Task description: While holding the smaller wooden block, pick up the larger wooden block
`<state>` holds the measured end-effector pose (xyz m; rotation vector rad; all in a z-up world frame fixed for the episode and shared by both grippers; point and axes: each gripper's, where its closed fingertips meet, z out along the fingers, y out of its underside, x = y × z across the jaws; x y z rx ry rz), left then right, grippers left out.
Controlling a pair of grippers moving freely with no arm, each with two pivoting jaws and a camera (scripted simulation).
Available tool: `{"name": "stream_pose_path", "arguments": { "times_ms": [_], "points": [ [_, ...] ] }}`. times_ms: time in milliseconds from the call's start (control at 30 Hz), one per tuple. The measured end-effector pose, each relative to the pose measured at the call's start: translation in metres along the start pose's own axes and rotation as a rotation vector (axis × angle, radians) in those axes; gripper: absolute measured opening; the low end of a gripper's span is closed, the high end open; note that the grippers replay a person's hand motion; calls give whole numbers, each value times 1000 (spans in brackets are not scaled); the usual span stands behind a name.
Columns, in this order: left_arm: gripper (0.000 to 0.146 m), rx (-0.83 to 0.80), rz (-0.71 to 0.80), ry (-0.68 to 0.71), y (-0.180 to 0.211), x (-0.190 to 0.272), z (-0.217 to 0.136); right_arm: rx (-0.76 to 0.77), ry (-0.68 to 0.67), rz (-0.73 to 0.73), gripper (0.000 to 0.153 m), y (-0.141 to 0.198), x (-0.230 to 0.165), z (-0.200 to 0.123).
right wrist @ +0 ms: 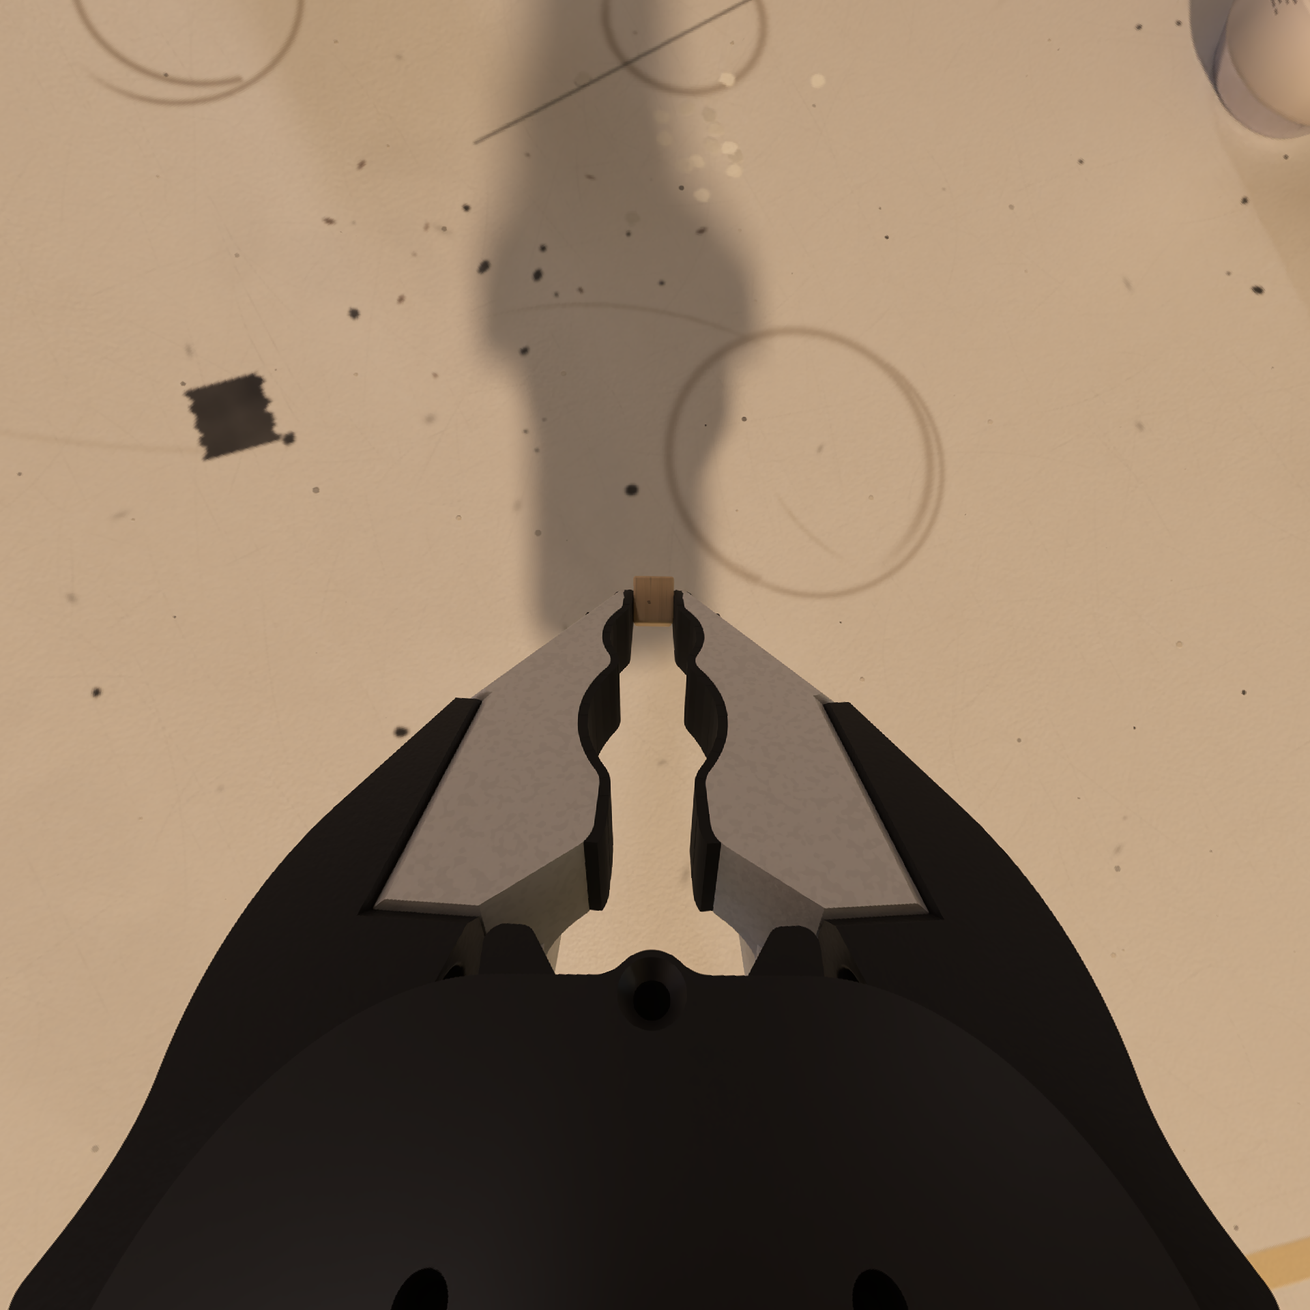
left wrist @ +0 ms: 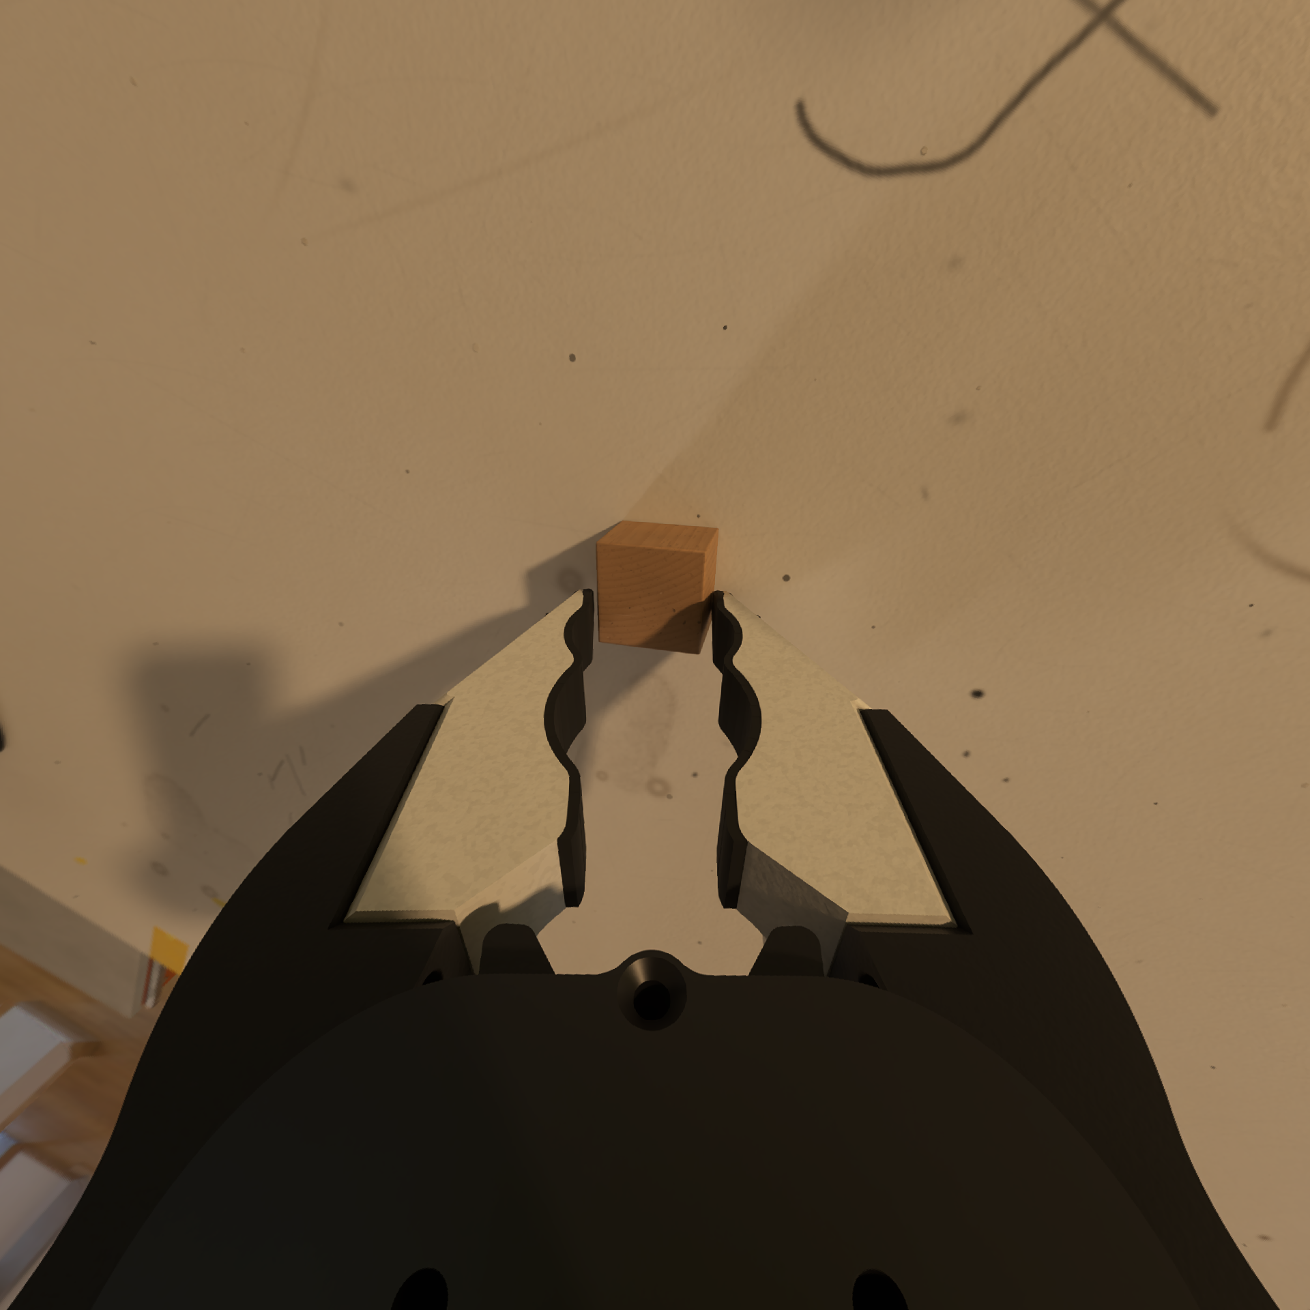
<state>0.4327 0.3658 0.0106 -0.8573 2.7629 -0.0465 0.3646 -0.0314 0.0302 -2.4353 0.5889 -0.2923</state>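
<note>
The left gripper (left wrist: 651, 602), black with pale finger plates, has its jaws set apart to the width of the larger light-brown wooden cube (left wrist: 653, 585), whose lower sides lie between the fingertips (left wrist: 717, 611), apparently gripped; whether it rests on the surface cannot be told. The right gripper (right wrist: 652, 602) has its jaws nearly together, pinching the smaller pale wooden block (right wrist: 653, 599) at the very tips. Around both spreads a beige tabletop (left wrist: 354, 354) with dark specks, pen scrawls (left wrist: 921, 159) and faint ring stains (right wrist: 804, 461). A dark square smudge (right wrist: 232, 415) lies well left of the small block, and a white rounded object (right wrist: 1262, 71) sits at the upper right corner. Nothing blocks either gripper.
</note>
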Motion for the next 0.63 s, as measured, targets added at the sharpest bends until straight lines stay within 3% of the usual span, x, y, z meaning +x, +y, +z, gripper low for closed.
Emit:
{"name": "stream_pose_path", "arguments": {
  "times_ms": [133,233,333,433,533,633],
  "points": [
    [32,34,35,-67,-4,-2,-20,0,1,0,10,0,0,0],
    [32,174,58,-105,-23,9,-68,1,1,0,10,0,0,0],
    [32,346,155,-117,-54,48,-130,2,0,-1,10,-1,0,0],
    [32,484,331,-92,-94,115,-174,4,-2,-2,10,-1,-1,1],
    [32,511,530,-85,-133,184,-182,5,-2,-2,10,-2,-1,1],
    [32,492,668,-6,-165,237,-162,8,-4,0,10,-1,-1,1]
  ]
}}
